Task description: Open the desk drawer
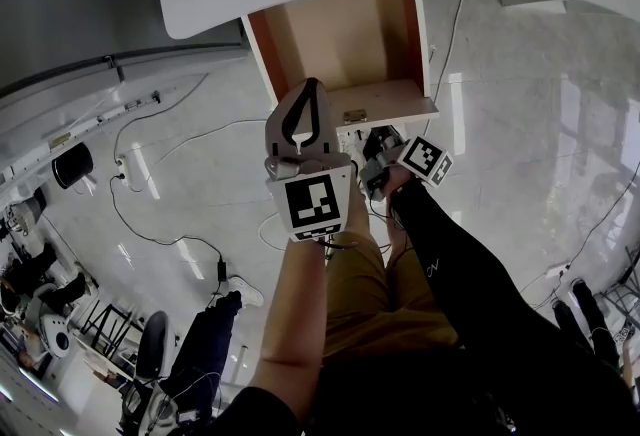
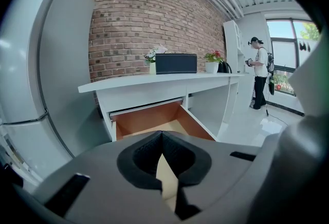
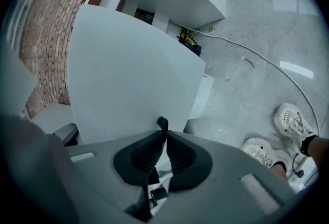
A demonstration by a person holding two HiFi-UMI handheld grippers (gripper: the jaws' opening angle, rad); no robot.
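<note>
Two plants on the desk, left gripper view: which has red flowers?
The right-hand plant, in a white pot just right of the black box. The left-hand plant, on the box's other side, has whitish flowers.

Quick tally: there was one white desk [image 2: 154, 84] with one drawer [image 2: 149, 120] (it was open). There were two grippers, the left gripper [image 2: 162, 135] and the right gripper [image 3: 162, 124], each with one marker cube [image 1: 315, 204]. On the desktop sat two flower pots [image 2: 212, 67] and one dark box [image 2: 176, 63]. One person [image 2: 259, 71] stood far right, and two white shoes [image 3: 293, 121] showed near right.
</note>
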